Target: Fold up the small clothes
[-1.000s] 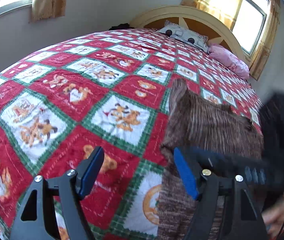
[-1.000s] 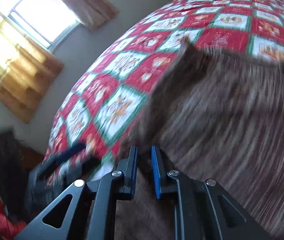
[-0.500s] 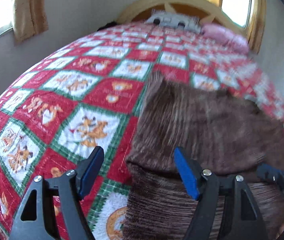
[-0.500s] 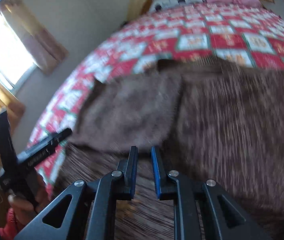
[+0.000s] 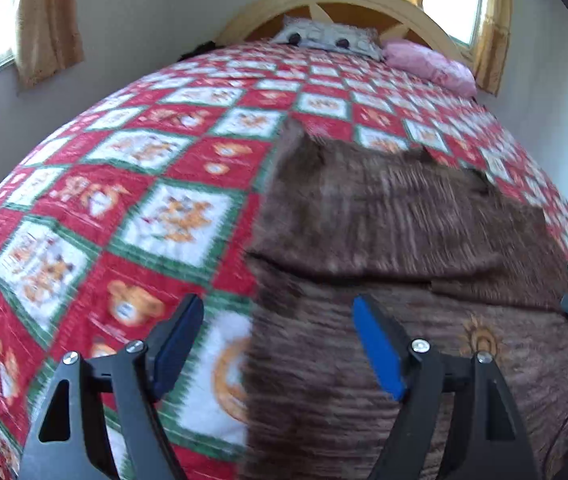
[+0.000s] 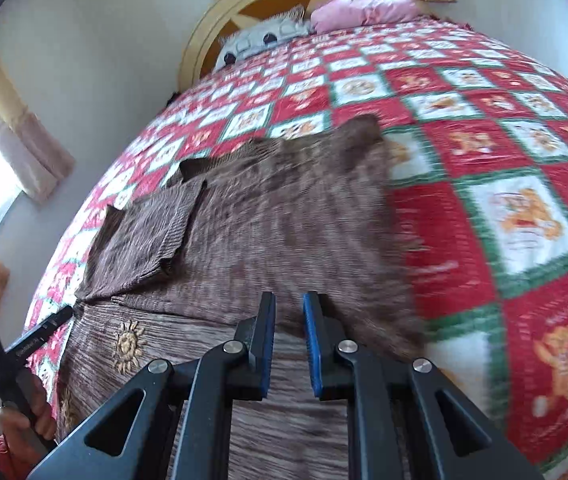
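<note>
Risk of folded sweater point(image 6: 268, 216) sliding open ahead of nearly clenched, empty right gripper point(image 6: 288, 344); left gripper point(image 5: 280, 344) released.

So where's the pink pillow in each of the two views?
Left wrist view: the pink pillow lies upper right, at the head of the bed.
Right wrist view: top centre-right, against the headboard.
Shared landmark: the grey patterned pillow just left of it in both.
</note>
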`<action>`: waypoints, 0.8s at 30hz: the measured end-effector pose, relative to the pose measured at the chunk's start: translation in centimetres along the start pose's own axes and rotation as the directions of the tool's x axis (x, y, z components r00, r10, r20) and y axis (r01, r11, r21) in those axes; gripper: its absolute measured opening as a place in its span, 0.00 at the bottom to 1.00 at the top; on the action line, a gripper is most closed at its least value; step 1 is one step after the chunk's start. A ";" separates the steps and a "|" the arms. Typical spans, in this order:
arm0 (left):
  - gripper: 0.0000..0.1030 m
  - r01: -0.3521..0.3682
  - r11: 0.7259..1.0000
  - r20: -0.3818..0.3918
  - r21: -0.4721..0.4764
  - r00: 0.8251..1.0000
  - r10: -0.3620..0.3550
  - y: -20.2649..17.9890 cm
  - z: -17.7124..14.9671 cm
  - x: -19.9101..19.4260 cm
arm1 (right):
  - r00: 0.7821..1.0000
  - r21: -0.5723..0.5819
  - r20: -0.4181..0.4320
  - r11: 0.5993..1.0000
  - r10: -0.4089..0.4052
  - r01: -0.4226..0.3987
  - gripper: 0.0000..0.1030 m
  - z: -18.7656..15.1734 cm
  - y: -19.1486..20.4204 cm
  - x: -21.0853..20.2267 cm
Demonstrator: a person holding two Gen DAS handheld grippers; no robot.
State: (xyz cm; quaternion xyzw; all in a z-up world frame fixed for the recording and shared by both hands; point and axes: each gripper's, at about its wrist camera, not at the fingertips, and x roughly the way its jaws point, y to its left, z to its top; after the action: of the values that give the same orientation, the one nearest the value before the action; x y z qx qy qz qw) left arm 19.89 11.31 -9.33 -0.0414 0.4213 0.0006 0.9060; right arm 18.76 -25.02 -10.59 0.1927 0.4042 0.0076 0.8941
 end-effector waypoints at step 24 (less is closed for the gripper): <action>0.94 0.014 1.000 -0.024 0.009 1.000 -0.014 -0.7 -1.0 1.6 | 0.954 -0.211 0.029 0.931 -0.300 0.299 0.11 2.8 0.2 2.6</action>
State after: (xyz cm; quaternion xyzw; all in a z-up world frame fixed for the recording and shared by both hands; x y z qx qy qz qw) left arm 20.19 10.50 -11.20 -0.0404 0.4317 -0.0081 0.9011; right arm 22.55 -25.32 -10.68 0.0321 0.4272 -0.0852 0.8996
